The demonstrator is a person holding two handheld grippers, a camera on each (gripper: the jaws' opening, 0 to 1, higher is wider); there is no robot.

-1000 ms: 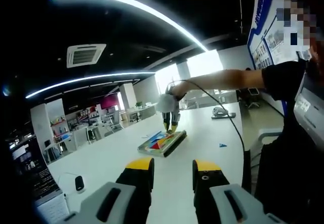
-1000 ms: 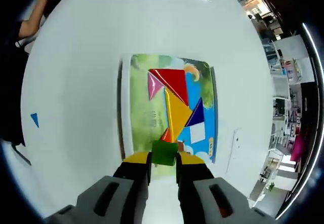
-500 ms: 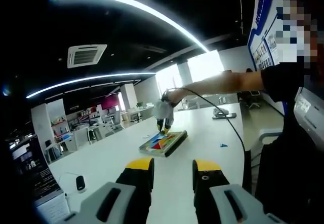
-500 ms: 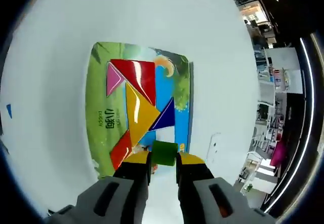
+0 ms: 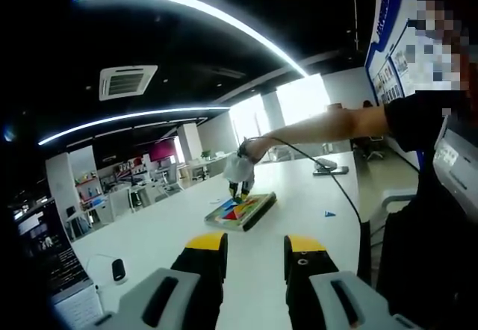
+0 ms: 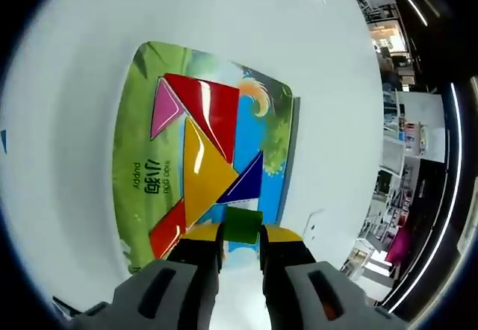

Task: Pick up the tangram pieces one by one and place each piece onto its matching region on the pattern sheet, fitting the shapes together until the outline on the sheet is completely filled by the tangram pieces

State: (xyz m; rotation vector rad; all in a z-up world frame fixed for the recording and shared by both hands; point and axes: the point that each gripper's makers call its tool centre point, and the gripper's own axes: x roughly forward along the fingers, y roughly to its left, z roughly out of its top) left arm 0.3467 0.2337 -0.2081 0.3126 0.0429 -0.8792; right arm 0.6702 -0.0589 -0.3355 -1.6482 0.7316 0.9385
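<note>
White table, open office, green piece over the sheet

A long white table (image 5: 299,195) runs through an office with curved ceiling lights (image 5: 187,1) and an air vent (image 5: 125,81). The right gripper (image 6: 240,233) clamps the green piece (image 6: 243,224) at the pattern sheet (image 6: 134,158)'s near edge, beside the purple triangle (image 6: 246,184); red (image 6: 209,106), yellow (image 6: 202,173) and pink (image 6: 163,110) pieces lie fitted. A small blue triangle (image 5: 328,213) sits apart on the table. The left gripper (image 5: 254,259) hangs with jaws parted, holding nothing. Since 1 second ago, the right gripper has travelled across the sheet, covering the white square gap.
</note>
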